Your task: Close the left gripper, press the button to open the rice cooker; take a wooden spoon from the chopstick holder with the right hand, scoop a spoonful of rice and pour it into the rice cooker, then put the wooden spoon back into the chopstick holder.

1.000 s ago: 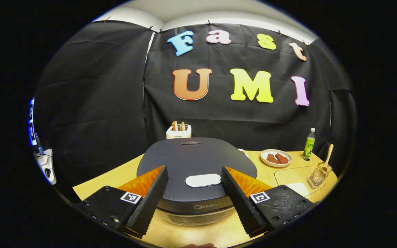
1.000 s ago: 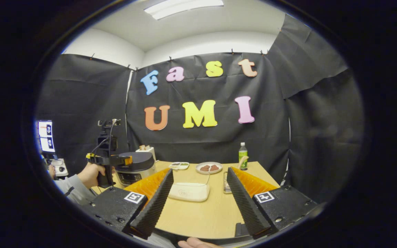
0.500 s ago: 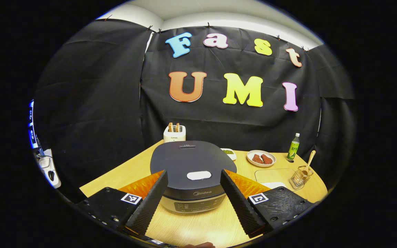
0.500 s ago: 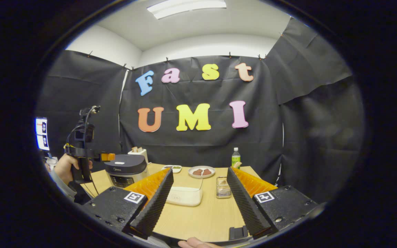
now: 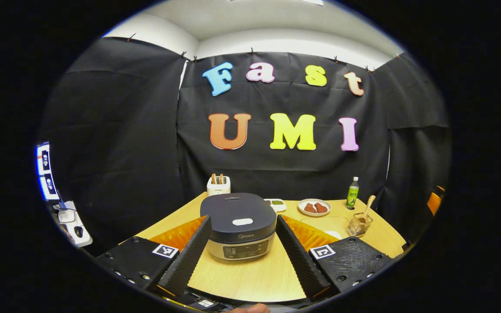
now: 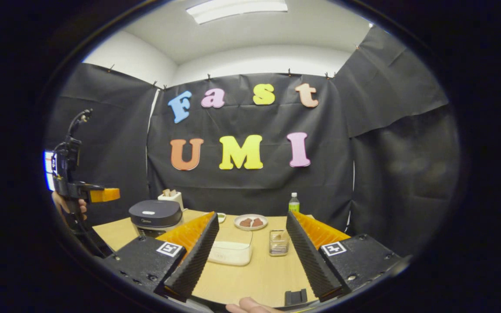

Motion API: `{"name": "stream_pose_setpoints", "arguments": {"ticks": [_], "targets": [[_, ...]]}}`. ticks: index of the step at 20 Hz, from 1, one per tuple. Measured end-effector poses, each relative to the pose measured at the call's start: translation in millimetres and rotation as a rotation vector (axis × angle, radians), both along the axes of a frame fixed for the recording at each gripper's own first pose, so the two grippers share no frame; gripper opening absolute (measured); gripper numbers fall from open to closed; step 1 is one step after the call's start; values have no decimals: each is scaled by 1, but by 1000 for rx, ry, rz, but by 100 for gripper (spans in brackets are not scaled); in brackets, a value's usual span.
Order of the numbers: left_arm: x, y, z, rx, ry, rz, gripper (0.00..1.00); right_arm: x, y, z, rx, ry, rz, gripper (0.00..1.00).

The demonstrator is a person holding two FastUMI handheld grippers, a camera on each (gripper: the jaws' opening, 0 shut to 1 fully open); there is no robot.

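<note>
Pulled back, my left gripper (image 5: 237, 256) now sits well short of the rice cooker (image 5: 238, 226), jaws wide, empty; lid shut, its button (image 5: 242, 221) dead ahead; right gripper (image 6: 250, 256) gapes empty, wooden spoon (image 5: 367, 206) upright in chopstick holder (image 6: 278, 242).

Light wood-grain tabletop (image 5: 250, 274), smooth, satin laminate look. Dark grey rice cooker (image 5: 238, 226): lid matt plastic; silver front band semi-gloss, metal or plastic, cannot tell; white oval button (image 5: 242, 221) smooth. Clear wire-frame chopstick holder (image 5: 357, 224), glossy. Pale wooden spoon (image 5: 367, 207) in it, matt, unvarnished look. White round plate (image 5: 314, 207), glazed, smooth. Green plastic bottle (image 5: 352, 192), shiny label. White toaster (image 5: 218, 186), smooth plastic. Translucent rectangular container (image 6: 231, 253), frosted plastic. Black cloth wall (image 5: 115, 143), matt, creased. Left tool (image 5: 238, 256) and right tool (image 6: 250, 256): ribbed, rough pads (image 5: 187, 258), matt textured housings.
</note>
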State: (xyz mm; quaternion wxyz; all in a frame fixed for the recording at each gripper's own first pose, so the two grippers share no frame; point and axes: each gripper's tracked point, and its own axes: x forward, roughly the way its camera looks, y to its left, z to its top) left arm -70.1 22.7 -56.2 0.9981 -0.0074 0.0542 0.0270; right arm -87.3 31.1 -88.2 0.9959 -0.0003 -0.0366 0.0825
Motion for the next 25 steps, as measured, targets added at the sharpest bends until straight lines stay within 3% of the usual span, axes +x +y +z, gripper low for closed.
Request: {"name": "stream_pose_setpoints", "arguments": {"ticks": [12,16,25], "targets": [[-79,-63,19,50,-119,-85,94,-29,-12,8,2,2,-11,99],[-85,-74,25,14,-166,-129,94,-36,-15,15,3,-33,-15,100],[-83,-61,20,24,-157,-103,95,-30,-16,7,14,2,-14,100]]}}
